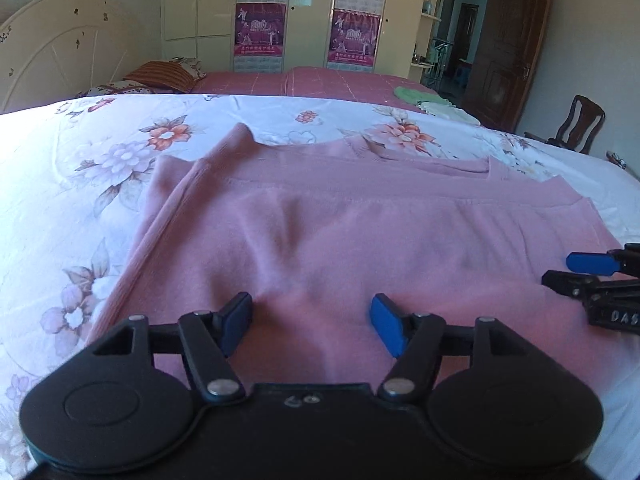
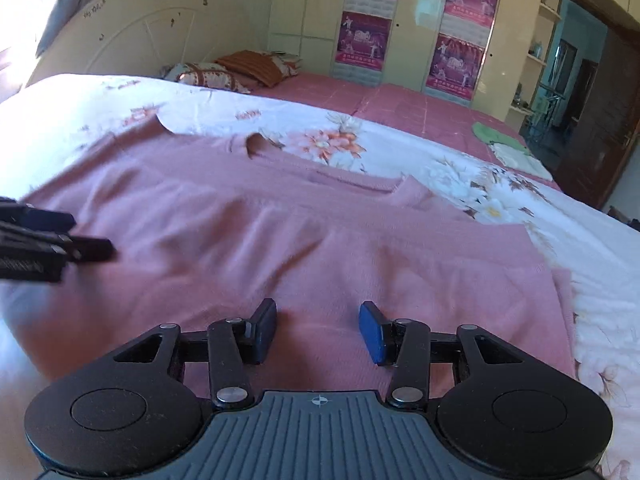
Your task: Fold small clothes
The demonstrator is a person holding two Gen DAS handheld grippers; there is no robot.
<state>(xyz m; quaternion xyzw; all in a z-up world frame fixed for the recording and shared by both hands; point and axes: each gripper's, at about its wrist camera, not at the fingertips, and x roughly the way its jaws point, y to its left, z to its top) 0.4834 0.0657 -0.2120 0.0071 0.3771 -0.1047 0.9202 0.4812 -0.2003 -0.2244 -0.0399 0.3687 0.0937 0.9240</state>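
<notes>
- Pink garment (image 1: 320, 232) lies spread on the floral sheet (image 1: 100, 168) of the bed, partly folded: layered edges and a neckline show at the far side, near hem toward the cameras.
- Left gripper (image 1: 312, 322) low over the near part of the garment, jaws parted fairly wide, nothing between the pads; only cloth beneath. No grip.
- Right gripper (image 2: 318, 330) over the near right part of the same garment, jaws parted a bit narrower, also empty.
- Each gripper shows in the other's view at the frame edge, so the two sit side by side, near each other, both angled down at the cloth.
- Step, as judged: reaching for the near edge to start another fold, away toward the neckline. Fold partly done, not finished.
- Next move calls for: both sets of jaws down onto the near hem, pinching all layers, then lifting together and carrying forward evenly so the stack does not skew.
- Risk: catching only the top layer, or snagging the sheet with it; wrinkle in mid-garment may bunch.
- Around: green cloth (image 1: 412, 94) and a pale cloth beside it, far right on the bed, well apart; pillows (image 2: 224, 72) by the headboard (image 1: 52, 48); wardrobe with posters (image 1: 260, 36) behind; chair (image 1: 580, 124) and open door (image 1: 508, 48) at right.
- Nothing lies on the garment or blocks the fold path.
</notes>
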